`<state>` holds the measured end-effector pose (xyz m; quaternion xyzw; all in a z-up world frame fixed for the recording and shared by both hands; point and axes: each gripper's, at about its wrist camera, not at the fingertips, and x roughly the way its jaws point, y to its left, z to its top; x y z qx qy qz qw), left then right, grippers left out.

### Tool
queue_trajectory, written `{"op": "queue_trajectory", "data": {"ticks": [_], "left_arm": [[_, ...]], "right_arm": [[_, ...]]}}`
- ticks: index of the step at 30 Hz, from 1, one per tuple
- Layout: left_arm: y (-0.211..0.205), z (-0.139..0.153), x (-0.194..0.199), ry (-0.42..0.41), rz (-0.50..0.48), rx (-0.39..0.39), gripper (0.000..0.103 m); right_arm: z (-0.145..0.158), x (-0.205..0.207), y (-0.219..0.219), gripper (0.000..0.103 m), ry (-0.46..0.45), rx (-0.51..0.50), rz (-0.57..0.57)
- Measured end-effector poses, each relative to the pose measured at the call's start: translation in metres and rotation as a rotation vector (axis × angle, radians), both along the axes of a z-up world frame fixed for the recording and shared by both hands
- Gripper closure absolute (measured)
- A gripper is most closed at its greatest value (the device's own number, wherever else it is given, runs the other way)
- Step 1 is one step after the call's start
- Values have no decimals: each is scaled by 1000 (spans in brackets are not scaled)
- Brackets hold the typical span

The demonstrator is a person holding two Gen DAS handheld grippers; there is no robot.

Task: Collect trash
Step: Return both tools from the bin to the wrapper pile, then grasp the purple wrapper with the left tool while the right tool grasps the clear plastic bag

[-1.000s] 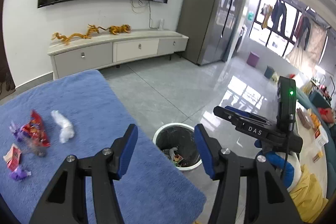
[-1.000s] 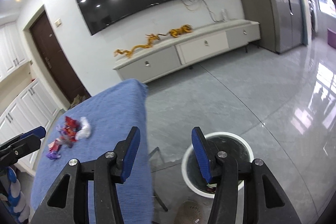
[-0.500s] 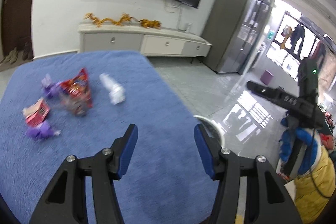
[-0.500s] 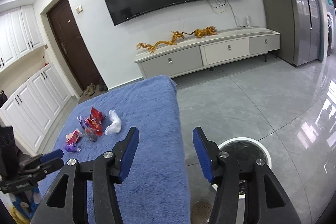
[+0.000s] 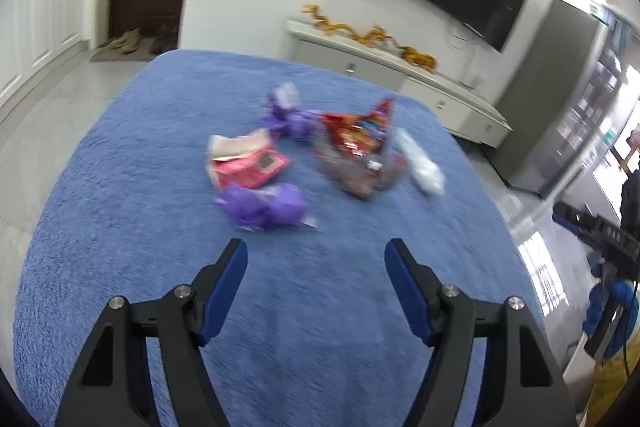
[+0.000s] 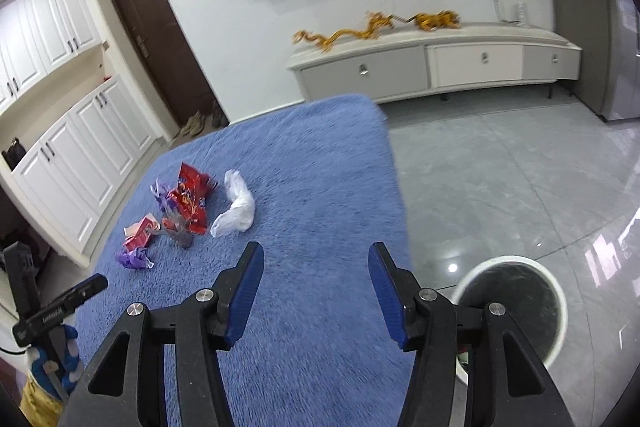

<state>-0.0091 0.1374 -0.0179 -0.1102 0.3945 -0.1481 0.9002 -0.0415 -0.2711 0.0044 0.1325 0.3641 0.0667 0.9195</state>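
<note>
Left wrist view: left claw opening, nothing between its jaws — trash pile mid-frame on blue counter. Right claw apart, empty; bin lower right.

Left tongs: pitched down over the tabletop, jaws opening, blue pads wide apart, nothing between them. Right tongs: also pitched down, jaws parted at a moderate gap, empty, pads touching nothing. Each unit shows at the edge of the other's view, held in a blue-gloved hand.
</note>
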Motion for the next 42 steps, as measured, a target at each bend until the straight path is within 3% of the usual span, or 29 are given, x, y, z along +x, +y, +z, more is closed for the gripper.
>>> {"op": "queue_trajectory", "data": {"ticks": [16, 25, 29, 33, 42], "left_arm": [[-12, -33, 64, 28, 75, 96, 32], [-6, -46, 75, 58, 72, 45, 32], [5, -42, 75, 78, 78, -51, 31], [10, -39, 76, 100, 126, -111, 24], [2, -48, 86, 112, 210, -59, 24]], "right_arm": [[-40, 102, 65, 45, 52, 13, 197], [-59, 143, 86, 44, 76, 49, 215], [-61, 149, 90, 44, 78, 52, 227], [-65, 151, 91, 44, 80, 57, 231], [-74, 154, 92, 44, 90, 55, 235]]}}
